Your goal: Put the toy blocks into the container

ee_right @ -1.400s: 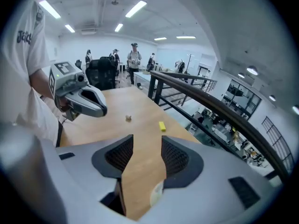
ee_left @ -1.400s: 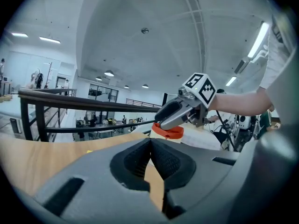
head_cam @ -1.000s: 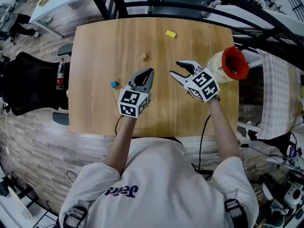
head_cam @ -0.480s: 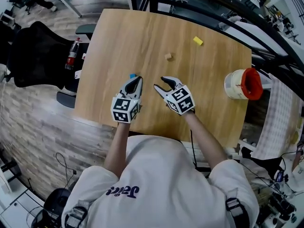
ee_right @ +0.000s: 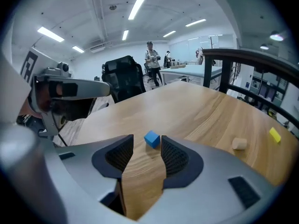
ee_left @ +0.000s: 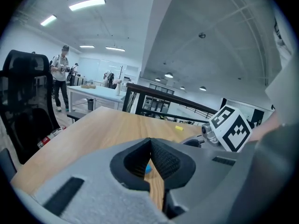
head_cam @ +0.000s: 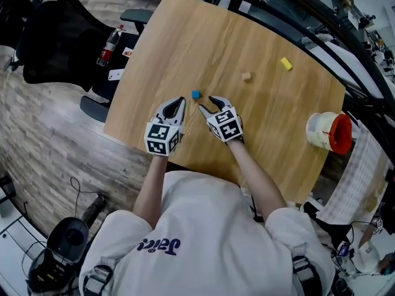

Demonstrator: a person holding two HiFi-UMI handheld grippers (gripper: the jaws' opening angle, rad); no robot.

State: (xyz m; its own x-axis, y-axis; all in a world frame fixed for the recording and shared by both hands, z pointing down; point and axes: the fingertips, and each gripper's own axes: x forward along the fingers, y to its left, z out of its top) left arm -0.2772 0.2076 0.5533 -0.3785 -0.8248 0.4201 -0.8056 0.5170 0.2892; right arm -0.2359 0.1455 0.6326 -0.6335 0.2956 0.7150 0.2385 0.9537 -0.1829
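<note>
Right gripper (head_cam: pixel 205 103) now nearer blue block (head_cam: pixel 195 94), open tabletop (head_cam: pixel 185 48) beyond

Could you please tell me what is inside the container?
Inside the container, only red inner wall shows; no block is visible, but its bottom is hidden.

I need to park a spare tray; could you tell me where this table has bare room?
Bare wood: the table's far left, beyond the blue block, and the stretch between the right gripper and the container. Crowded: around the blue block, where the left gripper also sits.
</note>
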